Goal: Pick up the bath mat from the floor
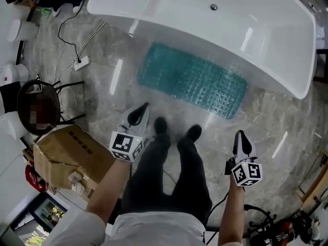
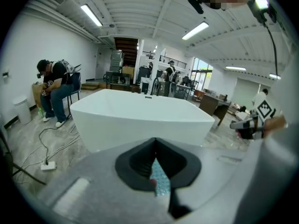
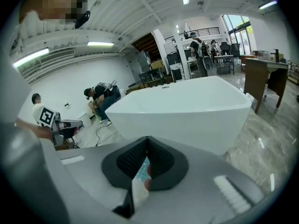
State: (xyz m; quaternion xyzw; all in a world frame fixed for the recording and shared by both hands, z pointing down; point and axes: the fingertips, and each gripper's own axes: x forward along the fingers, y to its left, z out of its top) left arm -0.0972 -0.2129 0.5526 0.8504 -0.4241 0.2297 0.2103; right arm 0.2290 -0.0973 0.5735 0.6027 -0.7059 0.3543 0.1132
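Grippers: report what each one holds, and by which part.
Nothing is held. The left gripper and right gripper are both shut and empty; the bath mat lies flat beside the bathtub, untouched.

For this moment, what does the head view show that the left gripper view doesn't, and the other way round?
Only the head view: the whole bath mat lying flat on the floor beside the bathtub, a cardboard box, and the person's legs.

Only the left gripper view: the ceiling lights and people standing far behind the tub.

Both: the bathtub, the power strip on the floor and the right gripper. The mat also appears as a sliver beyond the left gripper, whose fingers are shut and empty.
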